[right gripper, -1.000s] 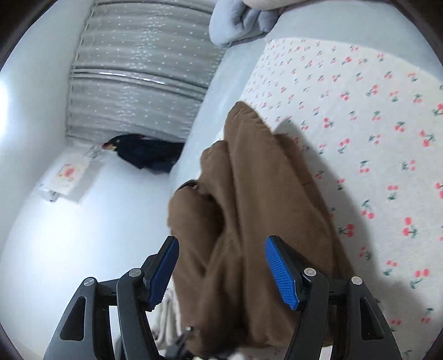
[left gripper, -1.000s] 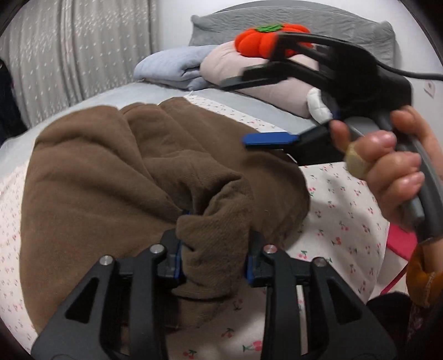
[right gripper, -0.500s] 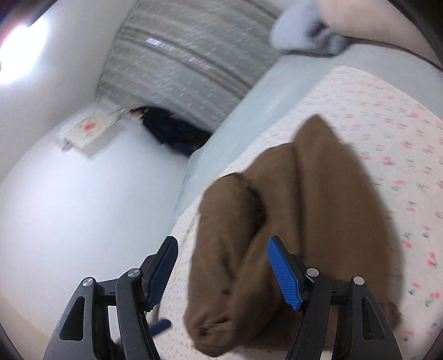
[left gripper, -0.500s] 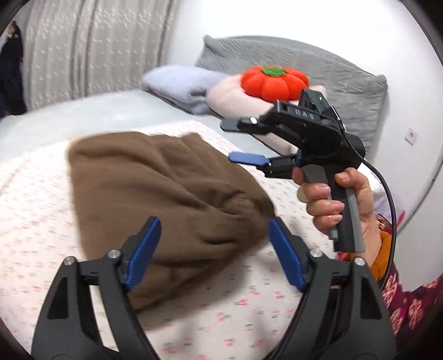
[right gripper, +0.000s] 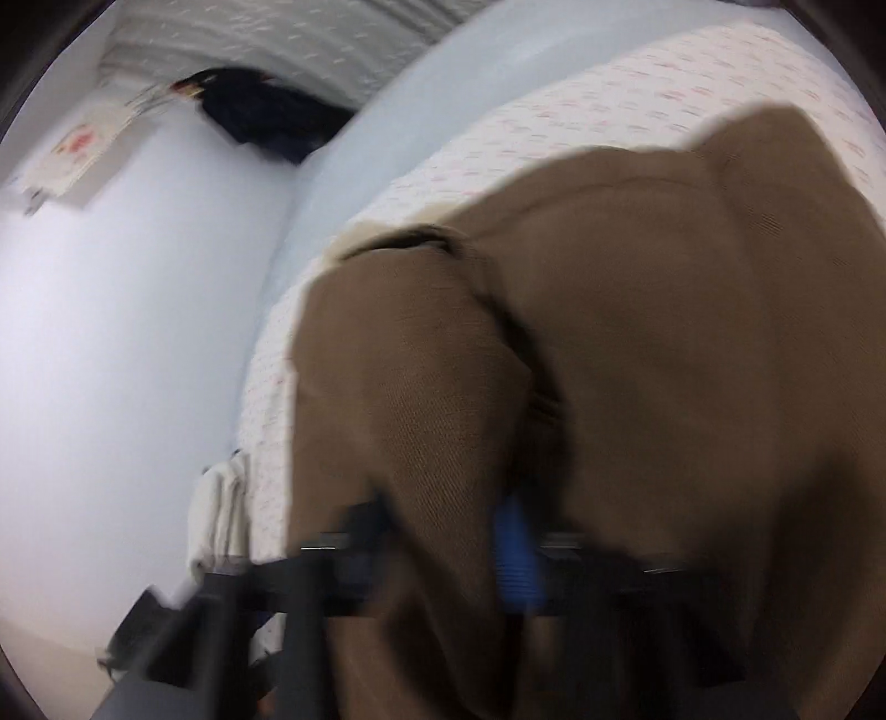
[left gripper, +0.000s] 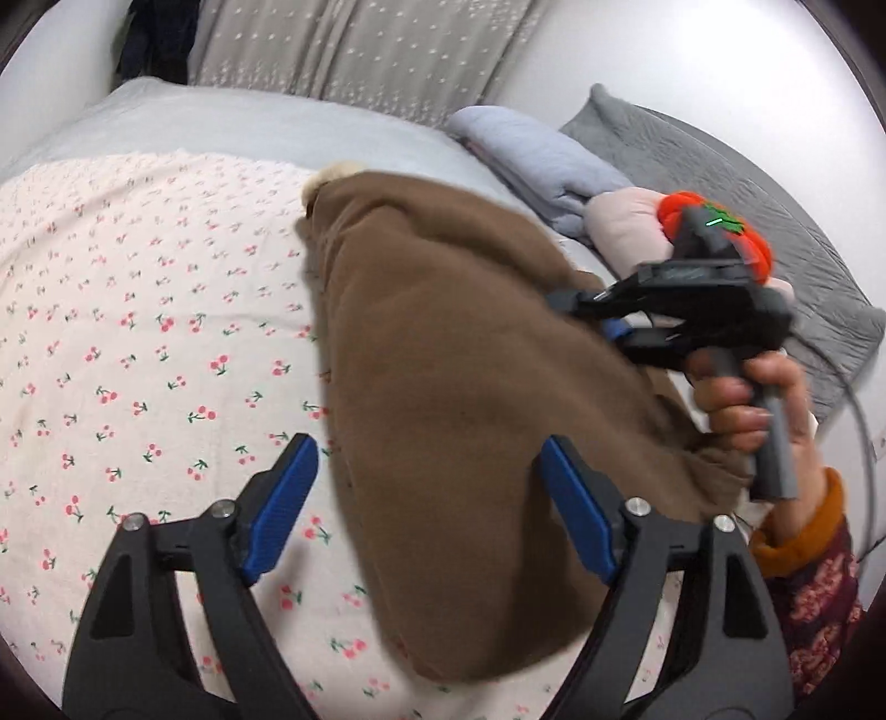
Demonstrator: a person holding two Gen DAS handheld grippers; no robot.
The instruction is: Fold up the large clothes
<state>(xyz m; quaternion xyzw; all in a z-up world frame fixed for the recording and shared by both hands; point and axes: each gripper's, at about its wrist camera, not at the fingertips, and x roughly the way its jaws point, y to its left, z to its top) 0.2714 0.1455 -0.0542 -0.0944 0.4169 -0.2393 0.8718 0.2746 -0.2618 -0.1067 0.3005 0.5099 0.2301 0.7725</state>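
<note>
A large brown garment (left gripper: 454, 387) lies folded on the cherry-print sheet (left gripper: 138, 310) of a bed. My left gripper (left gripper: 426, 498) is open and empty, hovering above the garment's near edge. My right gripper (left gripper: 587, 315) shows in the left wrist view at the garment's far right side, its jaws close together against the fabric. In the blurred right wrist view, brown cloth (right gripper: 609, 360) bunches between the right gripper's (right gripper: 443, 531) fingers, and a blue pad (right gripper: 515, 554) presses against a fold.
Pillows, a grey-blue one (left gripper: 542, 160) and a pink one (left gripper: 620, 221), and an orange pumpkin cushion (left gripper: 714, 232) lie at the head of the bed. A grey quilted headboard (left gripper: 775, 183) is behind. Curtains (left gripper: 360, 50) hang at the back. A wall (right gripper: 111, 332) runs along the bed.
My left gripper let go of the brown cloth, opened and drew back. My right gripper moved down onto the garment and closed on a fold.
</note>
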